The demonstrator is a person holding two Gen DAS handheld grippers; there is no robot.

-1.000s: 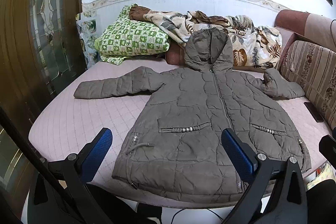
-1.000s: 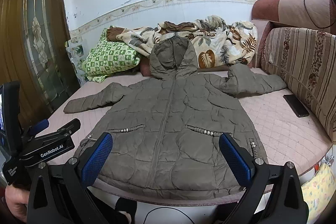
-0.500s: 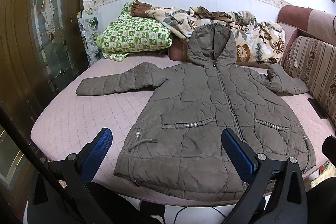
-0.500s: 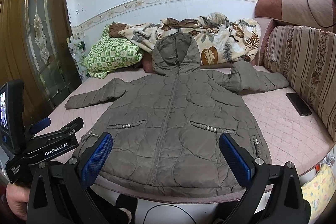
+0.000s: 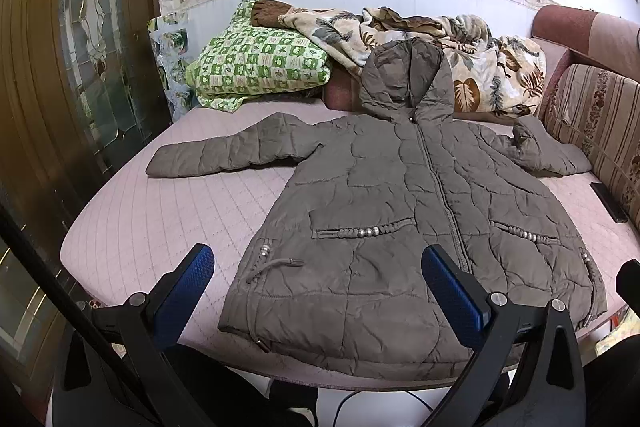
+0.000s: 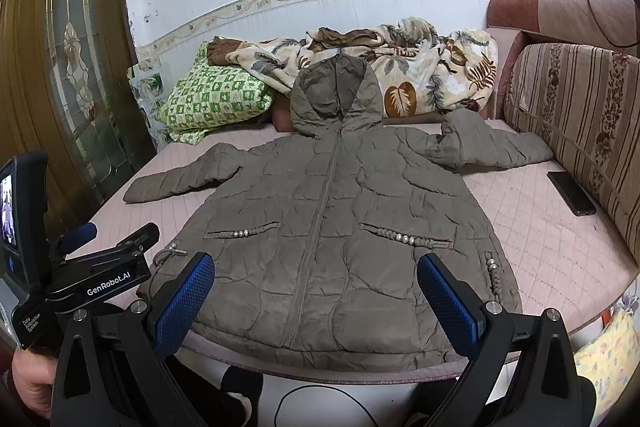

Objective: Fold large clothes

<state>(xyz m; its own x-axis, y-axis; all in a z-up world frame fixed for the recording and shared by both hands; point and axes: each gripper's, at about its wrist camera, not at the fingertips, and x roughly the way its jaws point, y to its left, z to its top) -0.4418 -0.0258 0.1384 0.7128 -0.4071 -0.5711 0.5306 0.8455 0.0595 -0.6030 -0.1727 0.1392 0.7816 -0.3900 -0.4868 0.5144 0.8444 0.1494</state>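
Jacket: we see the grey-brown padded jacket (image 5: pixel 384 227) spread front-up and zipped on the bed (image 5: pixel 160 227), hood toward the wall, hem at the near edge.
Sleeves: one sleeve (image 5: pixel 228 153) lies stretched out flat toward the door; the other sleeve (image 6: pixel 492 147) is bunched up just beside the striped sofa back (image 6: pixel 576 115).
Around it: a green checked pillow (image 5: pixel 260 67) and a leaf-print blanket (image 5: pixel 472 67) are heaped behind the hood; the hood rests against them. A dark phone (image 6: pixel 572 193) lies on the bed near the sofa back, apart from the jacket.
Left gripper: our left gripper (image 5: pixel 318 301) is released, its blue pads wide apart, hovering over the jacket's hem and holding nothing.
Right gripper: our right gripper (image 6: pixel 316 301) is likewise released and holds nothing, above the hem near the zip.
Only in the right view: the left gripper's body with its printed label, its small screen, and the hand (image 6: pixel 30 383) gripping it; also the whole phone.
Only in the left view: more of the glazed wooden door (image 5: pixel 80 67) along the bed's side.
Hard to make out: the phone is cut by the frame edge in the left view; a cable (image 6: pixel 320 393) below the bed edge is partly hidden behind the gripper fingers.
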